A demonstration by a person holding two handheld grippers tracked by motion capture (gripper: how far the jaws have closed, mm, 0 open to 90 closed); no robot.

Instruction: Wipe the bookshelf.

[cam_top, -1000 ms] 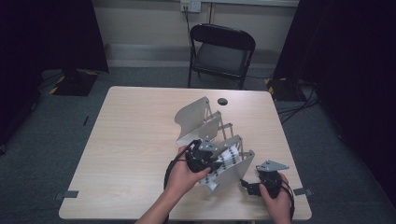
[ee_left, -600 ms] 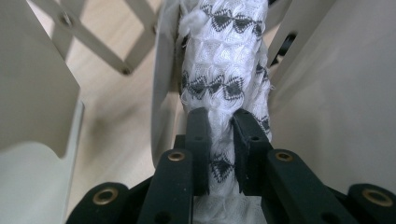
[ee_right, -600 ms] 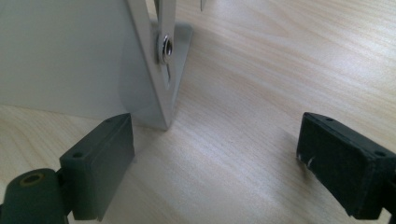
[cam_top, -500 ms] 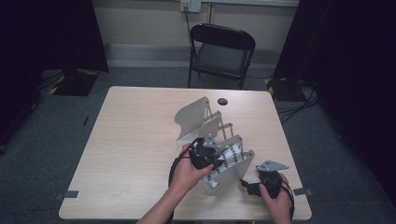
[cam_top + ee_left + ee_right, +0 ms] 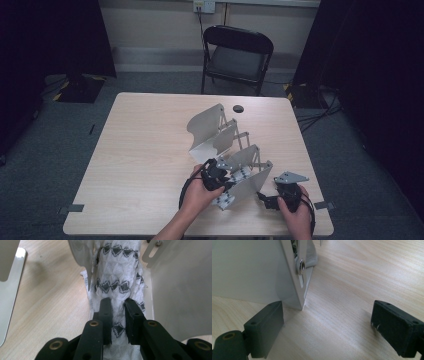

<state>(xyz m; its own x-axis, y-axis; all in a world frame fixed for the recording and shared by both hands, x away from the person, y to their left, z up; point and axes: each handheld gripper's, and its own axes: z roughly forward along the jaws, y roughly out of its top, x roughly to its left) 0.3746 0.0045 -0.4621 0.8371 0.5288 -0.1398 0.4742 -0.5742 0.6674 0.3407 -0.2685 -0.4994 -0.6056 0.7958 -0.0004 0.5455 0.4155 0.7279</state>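
The left gripper (image 5: 117, 312) is pinching a white patterned cloth (image 5: 117, 270) lying between the plates of a grey metal rack (image 5: 235, 150) on the table (image 5: 140, 150). The right gripper (image 5: 327, 322) is resting spread beside the rack. Tugging risks snagging the cloth on a plate edge or dragging the rack along.

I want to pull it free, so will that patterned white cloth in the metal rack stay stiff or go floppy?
Likely floppy: the knitted cloth bunches between the left gripper. Probably light. It may snag on the metal rack edges.

A white knitted cloth (image 5: 117, 277) with rows of black diamond patterns lies bunched lengthwise between the grey metal rack's (image 5: 220, 135) panels.
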